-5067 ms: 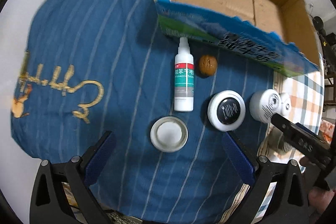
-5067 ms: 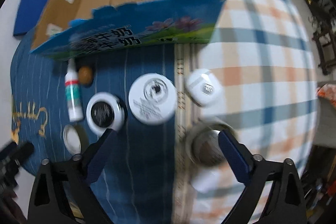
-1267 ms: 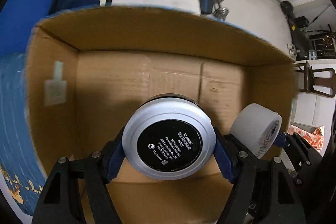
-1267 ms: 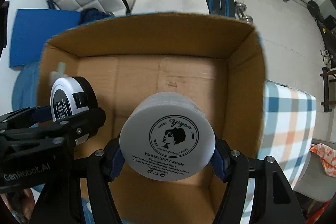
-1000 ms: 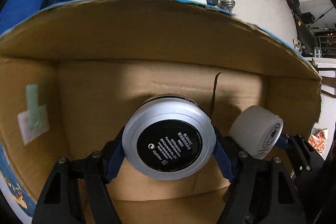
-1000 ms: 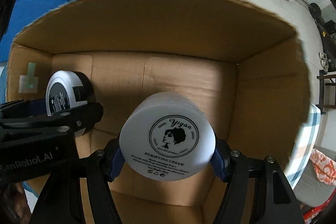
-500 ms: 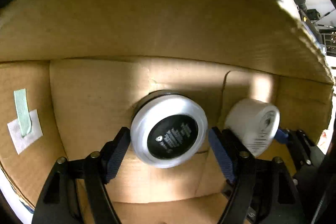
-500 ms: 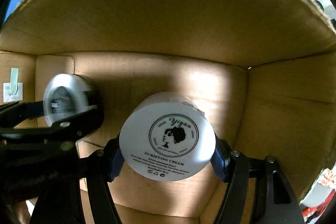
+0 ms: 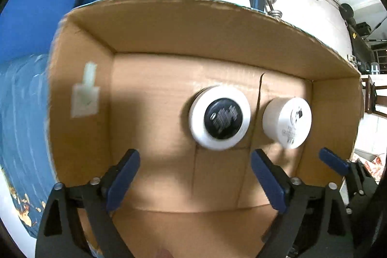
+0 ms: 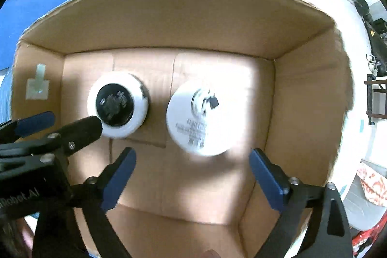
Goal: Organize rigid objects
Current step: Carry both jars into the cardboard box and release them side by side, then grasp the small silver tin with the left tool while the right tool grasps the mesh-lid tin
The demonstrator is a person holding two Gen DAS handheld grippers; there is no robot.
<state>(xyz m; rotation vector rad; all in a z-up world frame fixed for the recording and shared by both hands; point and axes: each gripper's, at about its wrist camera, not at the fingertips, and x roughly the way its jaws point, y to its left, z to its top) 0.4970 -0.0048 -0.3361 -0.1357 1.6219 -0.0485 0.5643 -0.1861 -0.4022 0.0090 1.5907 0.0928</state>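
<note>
The two cream jars sit side by side on the floor of the cardboard box point(image 9: 79, 59), near its middle and a little toward the far wall. The black-topped jar point(image 9: 219, 118) is on the left, the white jar point(image 9: 287, 122) with the printed lid on the right, close together but apart, with the floor seam running between them. Both stand upright on their bases.

The left gripper point(image 9: 194, 178) hovers above the box floor with its blue fingers spread wide and nothing between them. The right gripper point(image 10: 192, 175) is likewise spread and empty, and the white jar point(image 10: 200, 119) lies just beyond its fingertips rather than between them. Neither tool touches a jar.

These look like stiff plastic pots: hard, smooth and round, so probably a bit slippery under a pad, and likely of moderate weight if filled. I'd judge the safest hold to be across the widest part of the side wall, fingers square to it, not on the lid's edge where the grip could skate off. They won't crush, but a drop could crack a lid.

Both jars seem placed; my guess is the grippers should lift clear of the box walls.
</note>
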